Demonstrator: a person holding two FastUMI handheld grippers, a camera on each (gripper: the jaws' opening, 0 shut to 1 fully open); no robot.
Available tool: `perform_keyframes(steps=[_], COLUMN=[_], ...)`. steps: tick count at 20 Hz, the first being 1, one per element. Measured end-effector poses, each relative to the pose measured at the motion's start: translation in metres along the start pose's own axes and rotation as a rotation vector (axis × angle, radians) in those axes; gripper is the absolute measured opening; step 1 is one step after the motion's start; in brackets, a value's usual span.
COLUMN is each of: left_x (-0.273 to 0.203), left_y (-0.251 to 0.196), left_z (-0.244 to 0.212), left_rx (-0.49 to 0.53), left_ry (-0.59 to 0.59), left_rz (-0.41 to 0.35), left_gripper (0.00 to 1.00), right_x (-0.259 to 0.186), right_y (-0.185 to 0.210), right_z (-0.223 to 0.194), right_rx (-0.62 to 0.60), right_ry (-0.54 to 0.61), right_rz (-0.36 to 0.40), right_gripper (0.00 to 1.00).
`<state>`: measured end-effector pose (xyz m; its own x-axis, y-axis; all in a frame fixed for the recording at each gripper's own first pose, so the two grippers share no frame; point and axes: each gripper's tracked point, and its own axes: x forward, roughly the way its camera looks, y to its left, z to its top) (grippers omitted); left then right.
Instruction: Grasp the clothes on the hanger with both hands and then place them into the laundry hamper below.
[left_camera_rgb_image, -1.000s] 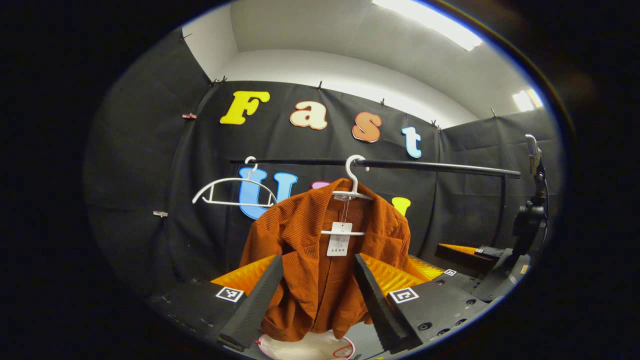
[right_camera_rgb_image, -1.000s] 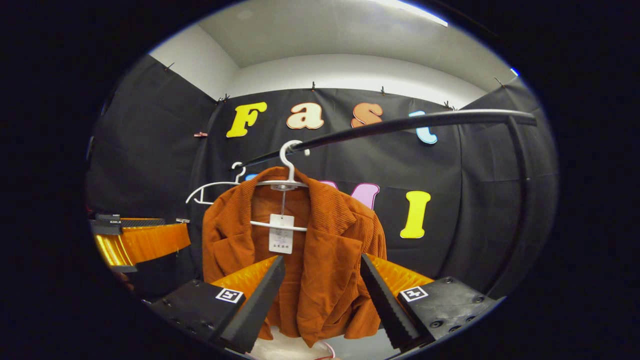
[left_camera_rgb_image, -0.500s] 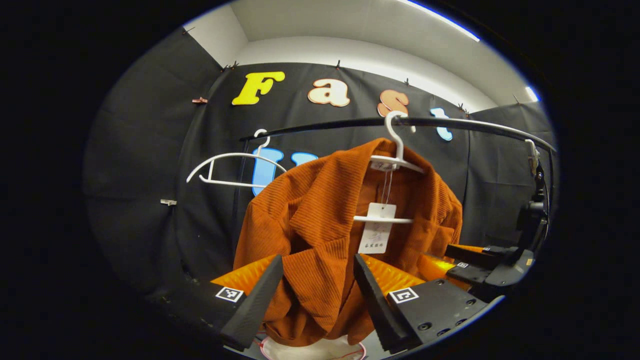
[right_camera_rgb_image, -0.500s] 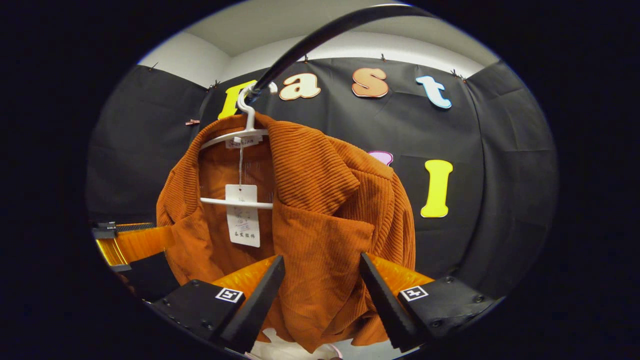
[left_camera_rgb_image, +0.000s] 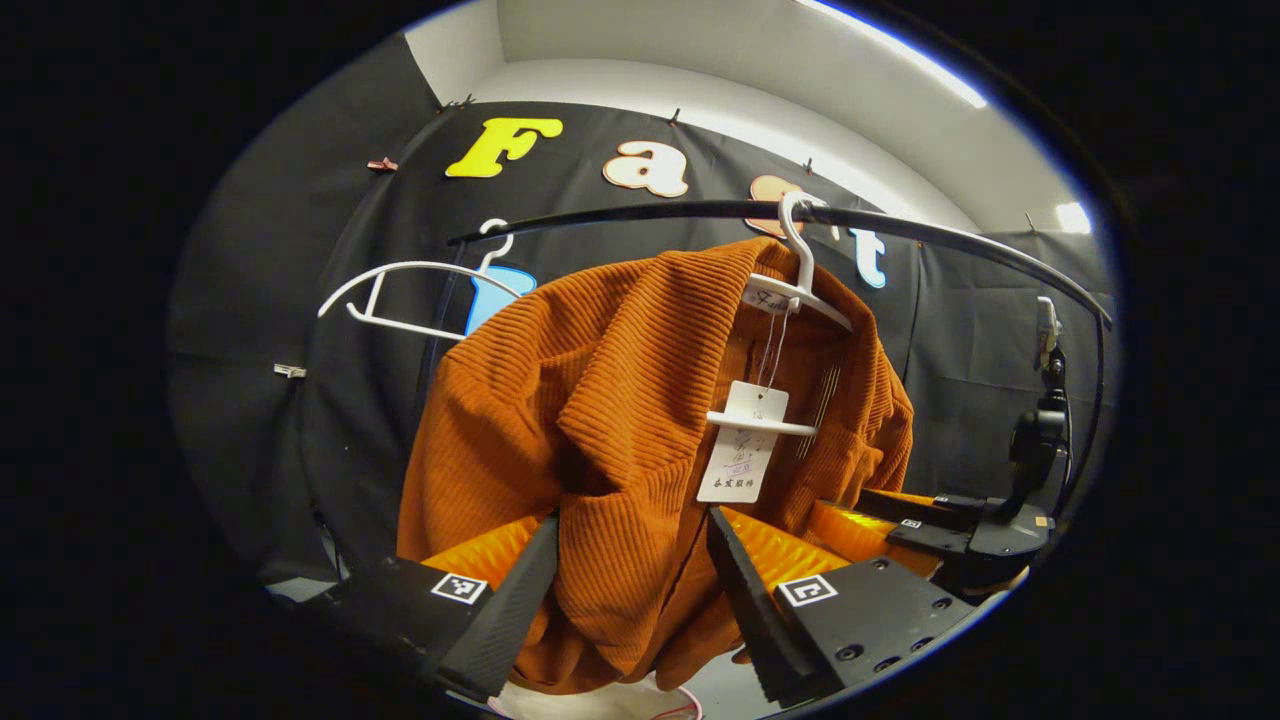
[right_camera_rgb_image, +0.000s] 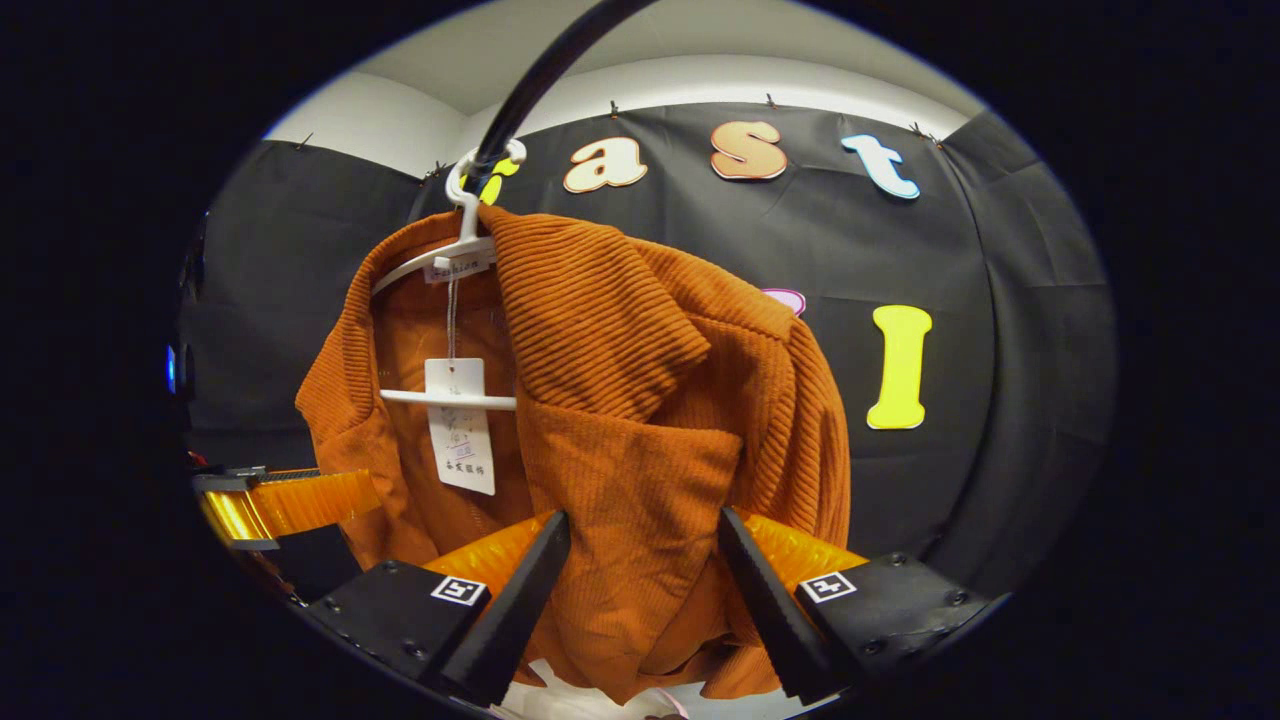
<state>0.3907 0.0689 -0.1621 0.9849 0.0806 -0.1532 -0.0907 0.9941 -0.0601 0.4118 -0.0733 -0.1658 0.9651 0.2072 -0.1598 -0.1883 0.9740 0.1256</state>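
On the black rail (left_camera_rgb_image: 650, 213) in the left gripper view hang two white hangers: an empty hanger (left_camera_rgb_image: 410, 290) and, beside it, the hanger (left_camera_rgb_image: 800, 290) carrying one rust corduroy jacket (left_camera_rgb_image: 600, 420). Its paper tag (left_camera_rgb_image: 740, 455) is too small to read. The left gripper (left_camera_rgb_image: 632, 590) stands apart, the jacket's front panel between its fingers. The right gripper (left_camera_rgb_image: 950, 515) sits near the jacket's far edge.

In the right gripper view, that gripper's jaws are likewise spread, cloth between them; the hamper's pale rim (right_camera_rgb_image: 600, 700) peeks below the hem.
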Motion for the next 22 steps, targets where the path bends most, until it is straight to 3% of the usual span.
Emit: perform_keyframes(steps=[4, 9, 13, 15, 16, 19, 20, 22], left_x=[0.010, 0.016, 0.022, 0.029, 0.032, 0.033, 0.033, 0.024], left_y=[-0.029, -0.036, -0.010, -0.006, -0.003, 0.013, 0.015, 0.026], left_z=[-0.002, 0.002, 0.016, 0.016, 0.017, 0.019, 0.019, 0.027], left_rx=[0.010, 0.014, 0.022, 0.006, 0.001, 0.032, 0.051, 0.082], left_ry=[0.021, 0.013, -0.019, -0.011, -0.009, -0.005, 0.001, 0.000], left_rz=[-0.079, -0.075, 0.035, 0.060, 0.073, 0.141, 0.147, 0.184], left_gripper=[0.90, 0.90, 0.90, 0.86, 0.71, 0.28, 0.13, 0.10], right_x=[-0.009, -0.005, 0.017, 0.031, 0.034, 0.040, 0.038, 0.035], right_y=[0.004, 0.052, 0.040, 0.033, 0.027, 0.008, 0.004, -0.004], right_z=[0.001, 0.005, 0.010, 0.011, 0.014, 0.019, 0.022, 0.027], right_rx=[0.047, 0.059, 0.001, -0.011, 0.001, 0.055, 0.082, 0.120], right_ry=[0.016, -0.005, -0.034, -0.035, -0.038, -0.055, -0.056, -0.062], right_rz=[0.059, 0.191, 0.094, 0.056, 0.036, 0.009, 0.021, 0.039], right_gripper=[0.98, 0.98, 0.99, 0.99, 0.92, 0.43, 0.13, 0.17])
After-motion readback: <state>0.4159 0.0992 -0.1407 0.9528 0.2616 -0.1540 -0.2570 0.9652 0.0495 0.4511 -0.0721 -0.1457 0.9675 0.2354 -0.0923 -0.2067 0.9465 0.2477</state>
